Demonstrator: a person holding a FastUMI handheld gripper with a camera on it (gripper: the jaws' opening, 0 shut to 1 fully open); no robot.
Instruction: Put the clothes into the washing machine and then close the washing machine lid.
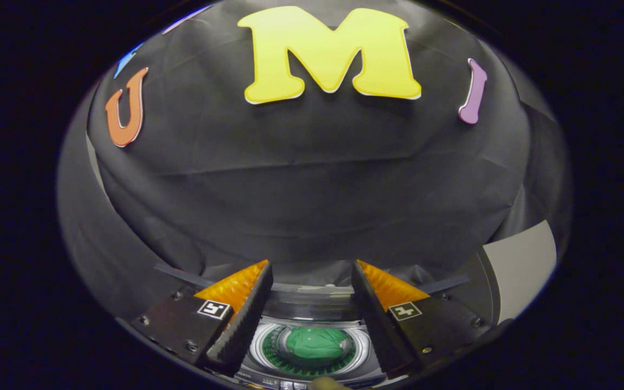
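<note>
The washing machine (312, 306) sits low down, seen between my fingers, with its round drum rim (258, 338) showing from above. A green garment (316, 343) lies bunched inside the drum. The raised lid appears as a dark curved band (312, 299) just behind the drum opening. My gripper (312, 273) hangs above the machine and is open, with a wide gap between the two fingers (247, 314) and nothing held.
The booth's black cloth wall (312, 189) rises right behind the machine. A pale grey panel (523, 260) stands to the right of the gripper. The machine's control strip (290, 383) runs along its near edge.
</note>
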